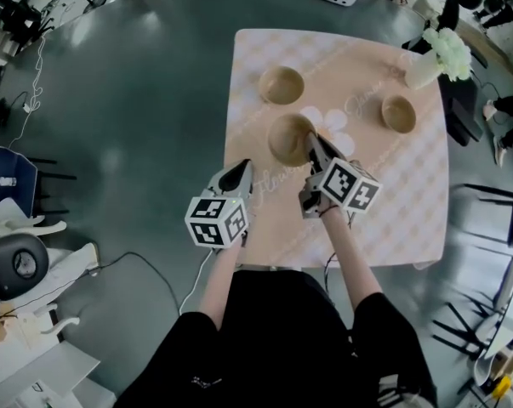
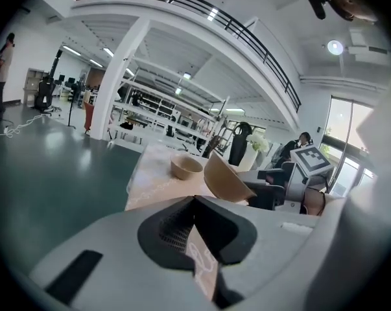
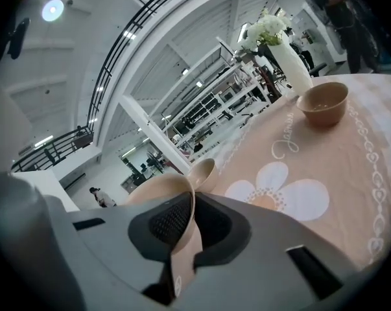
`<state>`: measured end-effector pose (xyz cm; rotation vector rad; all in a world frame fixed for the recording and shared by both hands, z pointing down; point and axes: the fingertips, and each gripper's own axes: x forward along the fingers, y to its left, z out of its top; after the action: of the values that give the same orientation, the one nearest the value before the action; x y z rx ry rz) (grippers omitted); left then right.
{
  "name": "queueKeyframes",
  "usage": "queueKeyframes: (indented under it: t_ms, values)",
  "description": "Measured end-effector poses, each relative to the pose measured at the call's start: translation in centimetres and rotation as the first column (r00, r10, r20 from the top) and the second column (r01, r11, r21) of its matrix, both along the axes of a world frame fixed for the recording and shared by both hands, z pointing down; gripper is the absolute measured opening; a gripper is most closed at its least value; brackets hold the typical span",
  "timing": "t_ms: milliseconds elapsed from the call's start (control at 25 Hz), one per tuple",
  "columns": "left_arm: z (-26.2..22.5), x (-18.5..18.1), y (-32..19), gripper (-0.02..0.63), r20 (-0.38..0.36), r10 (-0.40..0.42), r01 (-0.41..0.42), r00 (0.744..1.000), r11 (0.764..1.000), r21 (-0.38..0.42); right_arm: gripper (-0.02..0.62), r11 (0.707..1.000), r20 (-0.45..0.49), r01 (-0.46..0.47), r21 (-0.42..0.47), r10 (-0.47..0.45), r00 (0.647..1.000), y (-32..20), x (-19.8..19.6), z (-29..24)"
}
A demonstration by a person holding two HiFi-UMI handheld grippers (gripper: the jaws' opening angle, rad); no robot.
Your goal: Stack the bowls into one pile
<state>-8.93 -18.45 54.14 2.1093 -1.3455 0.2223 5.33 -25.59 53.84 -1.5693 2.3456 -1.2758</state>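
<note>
We hold a bowl (image 1: 288,139) by its rim.
Right gripper (image 1: 314,145) clamps it above the middle of the cloth (image 1: 409,202); left gripper (image 1: 242,170), jaws together, is by the cloth's left edge. Open cloth lies between far bowl (image 1: 282,84) and right bowl (image 1: 398,113).

On the tablecloth (image 3: 341,173) covering the counter, a white cursive word (image 3: 288,146) beside the printed daisy (image 3: 278,196) reads roughly "Jasmin". More white script (image 1: 273,181) runs toward the counter's front edge, too faint to read with certainty. The left cube (image 1: 218,221) on the left gripper (image 1: 243,172) and the right cube (image 1: 351,185) on the right gripper (image 1: 314,145) carry square black-and-white code patterns.
</note>
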Motion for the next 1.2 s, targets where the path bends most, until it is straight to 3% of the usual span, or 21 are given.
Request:
queueKeyframes:
  t_ms: [600, 1000, 1200]
  values:
    - [-0.8, -0.9, -6.2, -0.003, -0.006, -0.006, 0.006, 1.0, 0.999, 0.046, 0.009, 0.991, -0.01, -0.125, 0.046, 0.125, 0.992, -8.1, -0.3, -0.8]
    - [0.0, -0.9, -10.2, -0.003, 0.005, 0.018, -0.019, 1.0, 0.999, 0.04, 0.009, 0.997, -0.107, -0.068, 0.042, 0.072, 0.992, -13.4, -1.2, 0.3]
    - [0.8, -1.0, -11.3, -0.003, 0.002, 0.025, -0.025, 1.0, 0.999, 0.02, 0.011, 1.0, -0.203, -0.012, 0.012, 0.014, 0.979, -14.8, -1.8, 1.8]
